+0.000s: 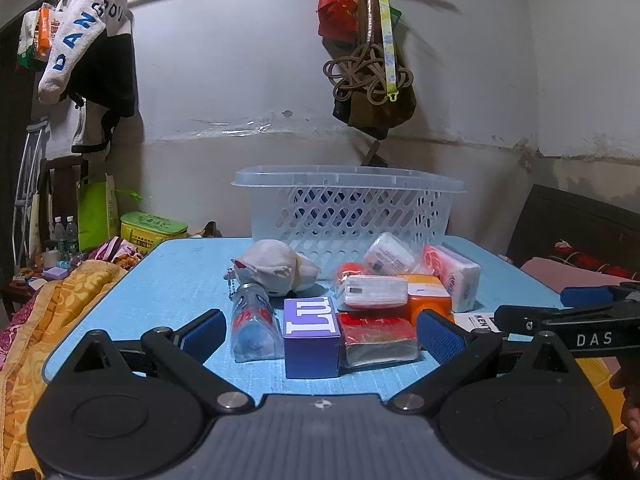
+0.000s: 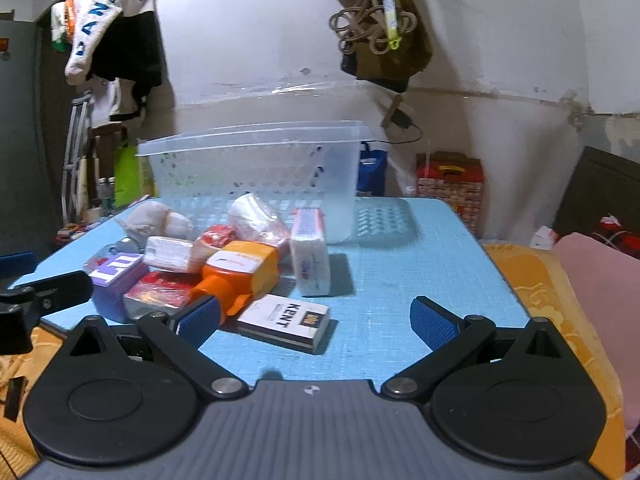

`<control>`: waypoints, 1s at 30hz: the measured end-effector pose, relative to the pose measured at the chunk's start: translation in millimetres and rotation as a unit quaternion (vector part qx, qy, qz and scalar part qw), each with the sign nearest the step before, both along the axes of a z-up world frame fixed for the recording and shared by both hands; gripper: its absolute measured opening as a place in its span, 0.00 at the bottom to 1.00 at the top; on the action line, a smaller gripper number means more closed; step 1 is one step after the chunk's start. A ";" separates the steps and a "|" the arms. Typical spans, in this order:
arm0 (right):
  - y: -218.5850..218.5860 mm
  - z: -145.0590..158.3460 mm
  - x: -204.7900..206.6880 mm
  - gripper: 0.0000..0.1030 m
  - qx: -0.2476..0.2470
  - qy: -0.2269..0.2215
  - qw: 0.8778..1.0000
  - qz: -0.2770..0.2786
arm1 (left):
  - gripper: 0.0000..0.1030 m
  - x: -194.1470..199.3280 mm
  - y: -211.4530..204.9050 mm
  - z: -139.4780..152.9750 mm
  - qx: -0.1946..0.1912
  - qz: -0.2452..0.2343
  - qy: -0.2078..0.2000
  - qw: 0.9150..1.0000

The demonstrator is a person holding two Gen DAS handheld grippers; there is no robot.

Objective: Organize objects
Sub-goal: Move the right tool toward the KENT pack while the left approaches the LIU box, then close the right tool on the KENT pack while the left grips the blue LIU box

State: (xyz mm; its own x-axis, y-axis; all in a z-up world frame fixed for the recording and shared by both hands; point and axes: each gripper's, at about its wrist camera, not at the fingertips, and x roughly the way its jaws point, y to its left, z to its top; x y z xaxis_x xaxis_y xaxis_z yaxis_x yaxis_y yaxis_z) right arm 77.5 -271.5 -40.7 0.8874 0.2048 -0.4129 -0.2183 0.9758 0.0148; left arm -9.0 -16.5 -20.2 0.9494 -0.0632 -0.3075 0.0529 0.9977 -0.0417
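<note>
Blue and pushed up against a scuffed white wall, the counter (image 1: 180,280) carries everything the job concerns, with clothes and bags hanging above it and bedding around its edges. At 12 o'clock in the left wrist view stands a clear plastic basket (image 1: 348,208) with lattice sides; through the holes nothing can be made out inside, so it looks as though nothing has been put away yet.

All the loose things lie in a heap in front of the basket, touching one another. Nearest the left gripper (image 1: 322,330) is a purple box (image 1: 312,336), with a small plastic bottle (image 1: 254,328) lying on its side at its 9 o'clock and a red packet (image 1: 378,338) at its 3 o'clock. Behind these sit a white cloth toy (image 1: 276,266), an orange bottle (image 1: 430,296), and several tissue packs (image 1: 454,276). A cigarette pack (image 2: 284,322) lies apart from the heap, at 11 o'clock from the right gripper (image 2: 316,322).

Both grippers are spread wide and hold nothing. The left one faces the purple box, the right one the cigarette pack.

By my reading the task is at its very start: every item waits on the counter, and each must be lifted into the basket.
</note>
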 end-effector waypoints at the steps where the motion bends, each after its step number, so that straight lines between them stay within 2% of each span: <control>1: -0.1 -0.2 0.0 1.00 0.001 0.000 1.000 -0.003 | 1.00 0.2 -0.1 0.2 0.000 0.000 0.000 1.000; 9: 7.3 -6.0 5.7 1.00 -0.008 0.007 1.000 -0.027 | 1.00 3.6 5.3 -3.3 -0.002 -0.001 -0.003 1.000; 15: 25.5 -13.1 5.9 1.00 -0.045 -0.003 0.997 -0.065 | 1.00 15.4 21.2 -9.7 -0.014 0.000 0.003 1.000; 20: 38.2 -18.7 5.1 1.00 -0.050 0.000 0.997 -0.060 | 1.00 24.3 33.4 -18.7 -0.019 -0.008 0.012 1.000; 23: 41.7 -20.6 4.0 0.98 -0.050 -0.003 0.997 -0.062 | 0.94 26.7 42.1 -22.9 -0.046 -0.017 0.019 0.999; 24: 42.8 -20.6 4.3 0.96 -0.048 -0.002 0.997 -0.059 | 0.93 27.4 42.3 -24.0 -0.048 -0.024 0.019 0.998; 26: 45.8 -20.7 5.8 0.93 -0.047 0.004 0.997 -0.056 | 0.83 30.0 38.9 -27.0 -0.032 -0.024 0.020 0.999; 30: 50.3 -22.8 10.7 0.83 -0.052 0.007 0.997 -0.060 | 0.79 33.6 35.6 -30.9 -0.036 -0.033 0.026 0.998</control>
State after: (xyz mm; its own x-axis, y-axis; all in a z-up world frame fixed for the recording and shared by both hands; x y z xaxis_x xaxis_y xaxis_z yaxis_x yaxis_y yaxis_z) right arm 88.2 -221.1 -63.5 0.8967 0.0537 -0.4393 -0.1009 0.9913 -0.0848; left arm 24.5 19.1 -51.0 0.9250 -0.1488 -0.3496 0.1145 0.9865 -0.1170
